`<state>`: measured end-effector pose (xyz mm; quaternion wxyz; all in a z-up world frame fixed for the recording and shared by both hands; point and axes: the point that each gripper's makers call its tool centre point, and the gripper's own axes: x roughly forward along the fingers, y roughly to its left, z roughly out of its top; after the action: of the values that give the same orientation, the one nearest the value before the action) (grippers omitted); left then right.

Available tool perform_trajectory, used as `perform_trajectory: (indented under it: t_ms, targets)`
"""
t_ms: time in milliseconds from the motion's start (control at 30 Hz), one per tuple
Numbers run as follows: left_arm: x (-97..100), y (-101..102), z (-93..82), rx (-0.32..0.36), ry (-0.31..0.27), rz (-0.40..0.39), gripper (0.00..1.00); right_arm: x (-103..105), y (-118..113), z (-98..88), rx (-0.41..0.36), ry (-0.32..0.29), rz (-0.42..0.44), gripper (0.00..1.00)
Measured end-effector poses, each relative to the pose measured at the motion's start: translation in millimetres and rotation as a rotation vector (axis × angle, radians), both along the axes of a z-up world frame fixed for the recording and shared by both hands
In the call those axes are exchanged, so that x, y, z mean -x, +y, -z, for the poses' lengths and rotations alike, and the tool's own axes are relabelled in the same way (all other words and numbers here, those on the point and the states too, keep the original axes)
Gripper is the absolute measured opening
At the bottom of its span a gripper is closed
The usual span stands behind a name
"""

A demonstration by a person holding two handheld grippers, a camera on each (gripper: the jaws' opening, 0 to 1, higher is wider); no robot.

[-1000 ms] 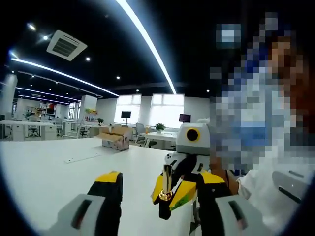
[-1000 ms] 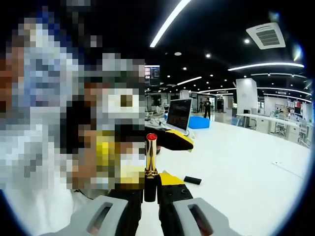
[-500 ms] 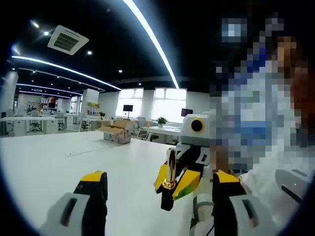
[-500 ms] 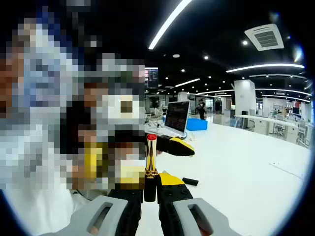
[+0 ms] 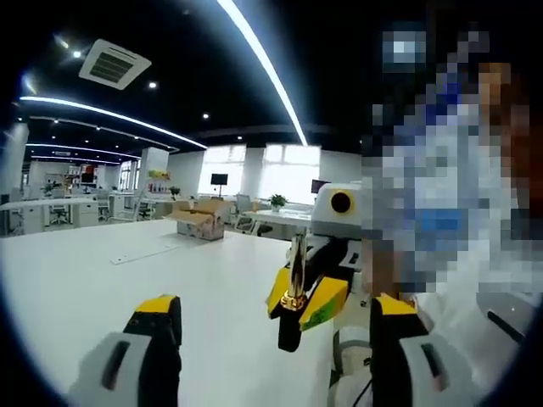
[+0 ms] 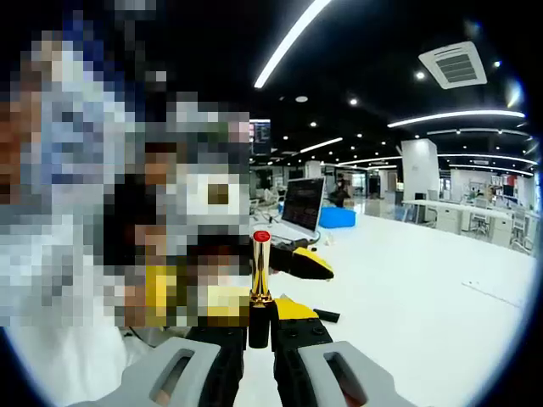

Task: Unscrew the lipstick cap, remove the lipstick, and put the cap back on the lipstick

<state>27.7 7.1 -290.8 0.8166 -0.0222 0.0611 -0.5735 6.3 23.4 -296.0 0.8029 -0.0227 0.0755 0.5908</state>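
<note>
Lipstick [image 6: 260,270], one of them, gold tube with red tip up and no cap on, stands upright in my right gripper [image 6: 260,332], whose jaws are clamped on its black base. In the left gripper view I see the same lipstick [image 5: 296,273] ahead of my left gripper [image 5: 271,315], jaws spread wide and holding nothing. One small black cap [image 6: 326,315] lies on the white table [image 6: 424,288] beyond; a cardboard box [image 5: 200,222] sits further off, contents unclear

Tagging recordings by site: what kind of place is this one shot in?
Most likely an open-plan office: rows of desks with monitors at the far windows, long ceiling strip lights, a ceiling air vent, and a wide white table under the work. A laptop sits on another table.
</note>
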Motion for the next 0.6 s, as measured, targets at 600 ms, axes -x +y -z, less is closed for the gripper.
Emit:
perform_trajectory:
  t_ms: [600]
  targets:
    - [9.0,-6.7,6.0,-0.014,0.009,0.056,0.77,3.0,-1.2,-7.9,-0.033,0.004,-0.012,0.10]
